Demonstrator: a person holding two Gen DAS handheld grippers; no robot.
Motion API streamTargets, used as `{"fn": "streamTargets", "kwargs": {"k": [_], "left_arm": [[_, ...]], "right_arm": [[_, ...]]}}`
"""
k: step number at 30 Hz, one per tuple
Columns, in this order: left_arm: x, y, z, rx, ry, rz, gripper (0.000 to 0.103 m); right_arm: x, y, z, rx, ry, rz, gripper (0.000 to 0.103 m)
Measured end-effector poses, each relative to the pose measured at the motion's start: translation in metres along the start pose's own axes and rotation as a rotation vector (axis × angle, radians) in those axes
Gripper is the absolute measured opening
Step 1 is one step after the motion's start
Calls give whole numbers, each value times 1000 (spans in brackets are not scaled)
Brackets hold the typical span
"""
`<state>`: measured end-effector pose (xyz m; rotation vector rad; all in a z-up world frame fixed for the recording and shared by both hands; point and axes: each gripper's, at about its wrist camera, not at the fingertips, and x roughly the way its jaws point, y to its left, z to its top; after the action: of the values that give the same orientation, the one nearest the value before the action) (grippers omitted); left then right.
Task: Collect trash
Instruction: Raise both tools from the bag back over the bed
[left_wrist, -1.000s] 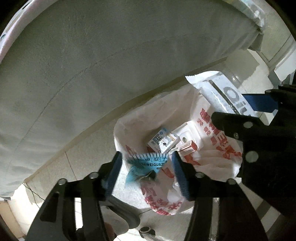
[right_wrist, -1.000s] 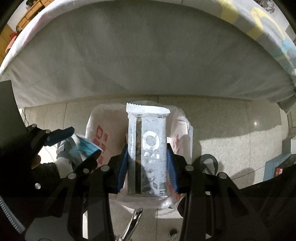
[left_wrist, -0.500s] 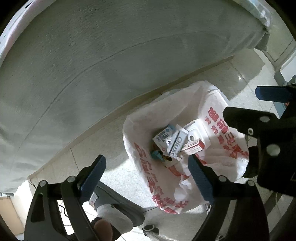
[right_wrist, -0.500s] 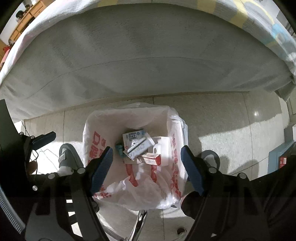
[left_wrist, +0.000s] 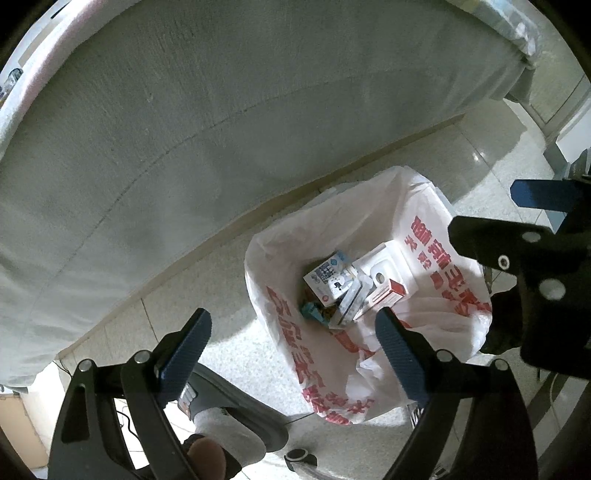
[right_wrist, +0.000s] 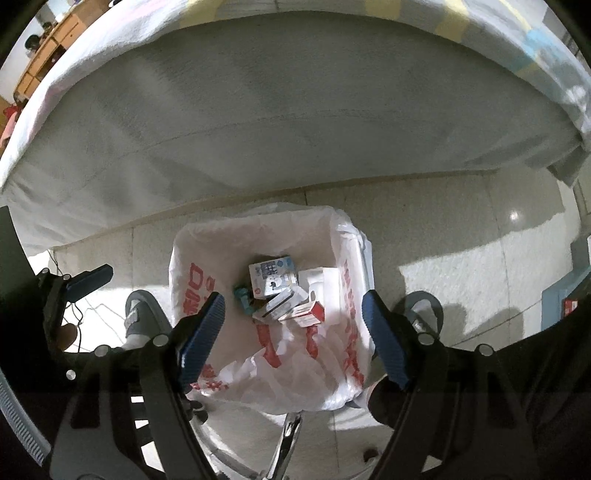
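Looking down past the left gripper (left_wrist: 291, 345), whose two blue-padded black fingers stand wide apart with nothing between them. Just beyond sits a white plastic trash bag with red lettering (left_wrist: 424, 236), its mouth open. Inside lie a blue-and-white printed carton (left_wrist: 328, 277), a red-and-white small box (left_wrist: 388, 295), a white moulded tray (left_wrist: 384, 266) and a crumpled teal wrapper (left_wrist: 312, 312). On the right, the right gripper (left_wrist: 517, 229) hangs above the bag's edge. A grey mattress side (left_wrist: 221, 110) fills the far half. A grey slipper over a pale sock (left_wrist: 229, 410) rests on the speckled tile floor (left_wrist: 221, 288), near left.

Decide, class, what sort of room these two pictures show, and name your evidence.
Probably a bedroom: a bed with a hanging sheet fills the background, beside a tiled floor where a bag-lined trash bin stands.
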<state>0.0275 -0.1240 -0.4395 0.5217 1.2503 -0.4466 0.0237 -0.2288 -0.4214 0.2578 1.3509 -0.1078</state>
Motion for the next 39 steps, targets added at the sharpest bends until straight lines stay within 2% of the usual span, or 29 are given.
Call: {"fn": "streamTargets", "kwargs": {"k": [18, 29, 39], "left_arm": [[-34, 8, 4, -37, -85, 20, 89], [-75, 30, 9, -131, -195, 20, 89], [-116, 77, 19, -277, -315, 31, 89]], "right_arm": [[-44, -7, -7, 31, -78, 55, 75], [-93, -14, -2, 51, -161, 70, 76], [-129, -13, 20, 50, -230, 71, 76]]}}
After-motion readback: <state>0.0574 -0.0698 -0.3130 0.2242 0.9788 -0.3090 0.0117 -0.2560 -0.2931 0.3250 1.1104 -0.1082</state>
